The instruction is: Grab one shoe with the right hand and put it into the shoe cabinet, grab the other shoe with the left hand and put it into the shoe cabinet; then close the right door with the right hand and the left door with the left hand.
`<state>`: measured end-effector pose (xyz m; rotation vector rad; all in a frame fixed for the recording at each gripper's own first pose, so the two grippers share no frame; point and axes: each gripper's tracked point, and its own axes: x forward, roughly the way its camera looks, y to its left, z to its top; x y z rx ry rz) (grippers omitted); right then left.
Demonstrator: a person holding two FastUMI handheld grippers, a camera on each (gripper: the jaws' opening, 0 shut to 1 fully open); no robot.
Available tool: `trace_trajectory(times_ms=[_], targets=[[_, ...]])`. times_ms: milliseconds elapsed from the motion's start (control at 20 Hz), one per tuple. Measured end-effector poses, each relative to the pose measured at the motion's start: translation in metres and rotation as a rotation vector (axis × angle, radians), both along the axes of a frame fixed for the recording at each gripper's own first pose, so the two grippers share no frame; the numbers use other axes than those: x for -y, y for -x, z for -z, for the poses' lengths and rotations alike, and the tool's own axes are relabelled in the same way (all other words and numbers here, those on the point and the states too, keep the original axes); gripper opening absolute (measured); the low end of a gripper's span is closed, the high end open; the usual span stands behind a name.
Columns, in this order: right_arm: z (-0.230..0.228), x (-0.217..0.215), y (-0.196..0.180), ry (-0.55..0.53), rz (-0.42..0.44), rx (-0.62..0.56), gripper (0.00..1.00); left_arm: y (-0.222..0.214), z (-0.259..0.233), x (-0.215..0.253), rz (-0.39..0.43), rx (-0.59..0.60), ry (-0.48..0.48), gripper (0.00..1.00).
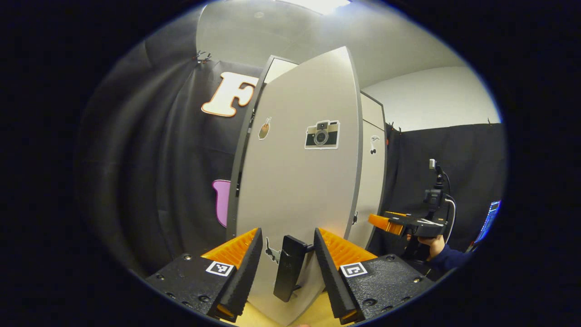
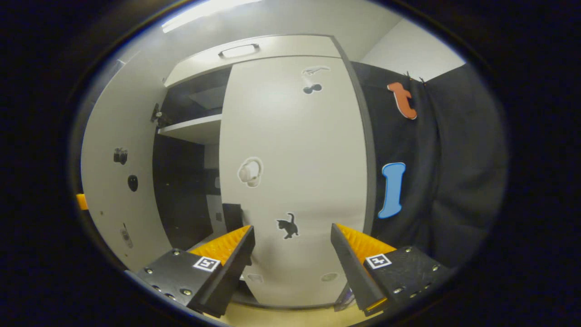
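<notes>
Ahead of both grippers stands the tall shoe cabinet (image 2: 254,47): its right door (image 2: 295,181) is shut flat, its left door (image 1: 299,181) ajar, edge outward. Wide apart, the left gripper (image 1: 287,247) straddles the upright door handle (image 1: 288,268) without touching; the right gripper (image 2: 290,245) gapes empty.

It was a recording booth, not a home: black cloth (image 2: 454,181) hung as walls around a lone white shoe cabinet (image 2: 290,50) with stickers on its doors. Far right in the left gripper view stood a lit screen (image 1: 492,218) and a cabled camera mount (image 1: 435,181).
</notes>
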<state>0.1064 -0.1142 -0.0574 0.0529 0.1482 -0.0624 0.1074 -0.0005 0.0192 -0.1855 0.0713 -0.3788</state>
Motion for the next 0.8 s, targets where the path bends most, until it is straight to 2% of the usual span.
trace_trajectory(times_ms=[300,350,450,650,700,750,800], targets=[[-0.013,0.047,0.030,-0.017,0.091,0.012,1.00,-0.019,0.009,0.028,0.028,0.000,-0.043,0.71],[-0.016,0.053,0.035,-0.017,0.102,0.015,1.00,-0.023,0.010,0.034,0.035,-0.001,-0.035,0.76],[-0.020,0.065,0.045,-0.011,0.123,0.022,1.00,-0.031,0.013,0.045,0.046,-0.006,-0.031,0.76],[-0.031,0.084,0.062,0.013,0.159,0.035,1.00,-0.045,0.014,0.067,0.048,0.014,-0.094,0.76],[-0.034,0.089,0.067,0.021,0.170,0.040,0.97,-0.050,0.015,0.071,0.046,0.013,-0.101,0.74],[-0.037,0.095,0.074,0.029,0.180,0.045,1.00,-0.054,0.017,0.074,0.046,0.008,-0.102,0.76],[-0.038,0.100,0.079,0.036,0.189,0.048,0.97,-0.057,0.018,0.077,0.047,0.002,-0.097,0.76]])
